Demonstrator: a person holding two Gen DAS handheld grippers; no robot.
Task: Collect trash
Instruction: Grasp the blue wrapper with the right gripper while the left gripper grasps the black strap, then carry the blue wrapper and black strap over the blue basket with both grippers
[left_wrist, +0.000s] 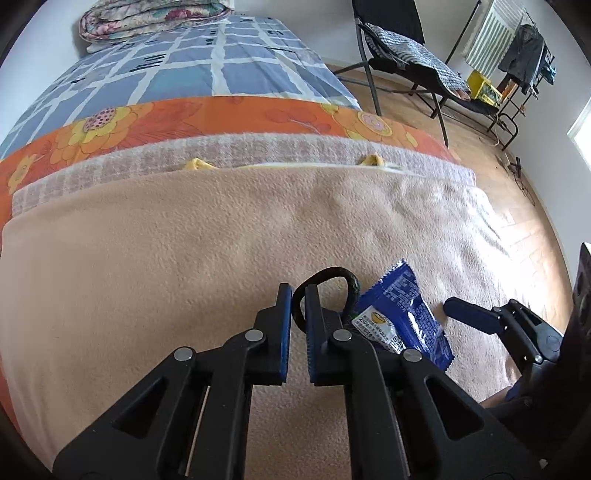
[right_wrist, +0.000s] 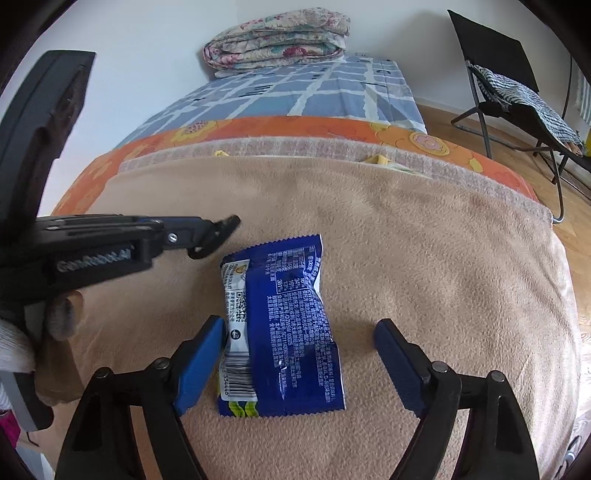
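Observation:
A blue snack wrapper (right_wrist: 284, 332) lies flat on the beige blanket (right_wrist: 424, 258) on the bed. My right gripper (right_wrist: 299, 354) is open, its fingers on either side of the wrapper's near half, low over the blanket. In the left wrist view the wrapper (left_wrist: 402, 314) lies just right of my left gripper (left_wrist: 298, 295). The left gripper is shut on a dark loop-shaped band (left_wrist: 332, 280) that curls past its fingertips. The left gripper also shows in the right wrist view (right_wrist: 218, 236), left of the wrapper. The right gripper's finger (left_wrist: 469, 314) shows at the right of the left view.
The bed carries an orange flowered cover (left_wrist: 207, 118), a blue checked sheet (left_wrist: 207, 62) and a folded quilt (right_wrist: 277, 40) at the far end. A black folding chair (left_wrist: 402, 55) with cloth stands on the wooden floor to the right, beside a clothes rack (left_wrist: 524, 55).

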